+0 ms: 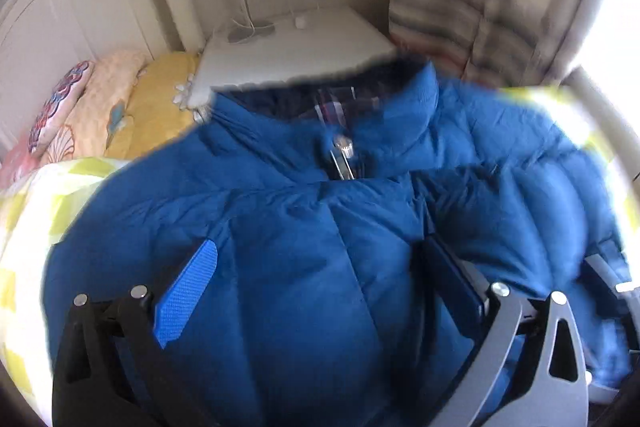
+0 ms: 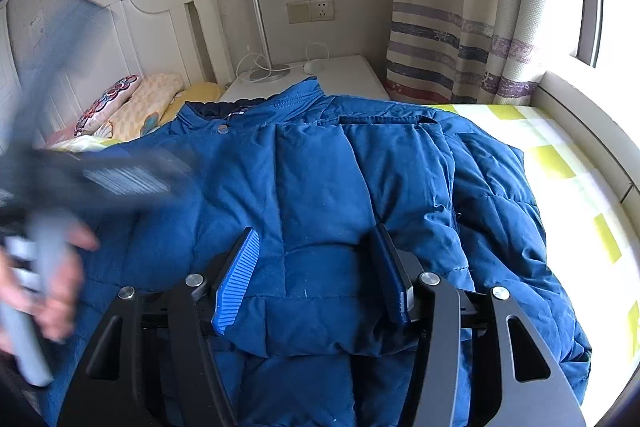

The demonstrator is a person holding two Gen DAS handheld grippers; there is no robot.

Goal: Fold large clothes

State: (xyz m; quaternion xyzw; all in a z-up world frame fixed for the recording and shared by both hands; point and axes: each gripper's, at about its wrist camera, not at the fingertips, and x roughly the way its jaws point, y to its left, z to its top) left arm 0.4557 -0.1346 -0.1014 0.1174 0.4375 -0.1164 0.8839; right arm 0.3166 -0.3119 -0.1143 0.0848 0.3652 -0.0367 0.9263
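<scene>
A large blue puffer jacket point(image 1: 304, 227) lies front up on the bed, its collar point(image 1: 400, 99) toward the nightstand and a sleeve folded across the chest point(image 2: 384, 155). My left gripper point(image 1: 320, 247) hovers over the chest, jaws wide apart, nothing between the pads. In the right wrist view it appears only as a blur point(image 2: 120, 171) at the left, with a person's hand point(image 2: 48, 287) on its handle. My right gripper point(image 2: 315, 231) rests on the lower part of the jacket point(image 2: 320, 167). A puffed panel sits between its fingers, and the blue ribbed pad point(image 2: 236, 283) stands clear of the cloth.
The bed has a yellow-green checked sheet point(image 2: 560, 155). Pillows point(image 2: 132, 103) lie by the white headboard point(image 2: 152, 23). A white nightstand point(image 2: 348, 75) holds a lamp base and cables. A striped curtain point(image 2: 452, 39) and a window ledge point(image 2: 592, 119) border the right side.
</scene>
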